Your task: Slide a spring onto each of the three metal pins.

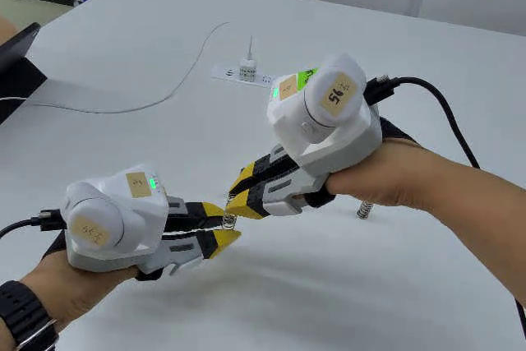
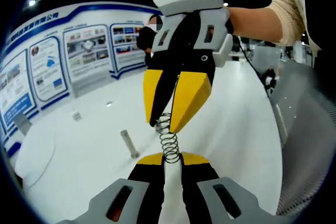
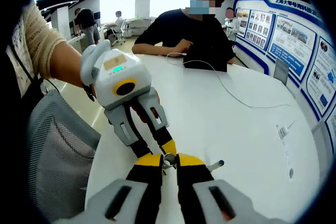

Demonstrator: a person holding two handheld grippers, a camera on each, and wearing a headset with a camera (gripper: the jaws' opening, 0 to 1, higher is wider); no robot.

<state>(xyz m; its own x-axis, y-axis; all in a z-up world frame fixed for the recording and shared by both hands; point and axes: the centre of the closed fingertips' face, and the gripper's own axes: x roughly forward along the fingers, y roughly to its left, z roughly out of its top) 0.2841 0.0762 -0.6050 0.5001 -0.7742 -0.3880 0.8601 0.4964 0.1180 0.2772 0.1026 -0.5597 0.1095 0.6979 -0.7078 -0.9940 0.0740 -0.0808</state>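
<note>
A small metal spring (image 1: 229,221) hangs in the air between my two grippers. My left gripper (image 1: 226,233) is shut on its lower end; in the left gripper view the spring (image 2: 169,145) rises from between my own jaws (image 2: 170,160). My right gripper (image 1: 236,203) comes down from above, and its yellow fingertips (image 2: 167,123) close on the spring's upper end. The spring's end shows as a ring (image 3: 169,158) at my right gripper's tips (image 3: 169,162). A metal pin (image 2: 128,144) stands on the white table (image 1: 164,145). A second spring (image 1: 364,210) lies by the right hand.
A white power strip (image 1: 242,74) with a plug and a thin cable lies further back on the table. A dark device (image 1: 16,63) sits at the left edge. A person (image 3: 186,35) sits across the table. A mesh chair (image 3: 58,145) stands beside the table.
</note>
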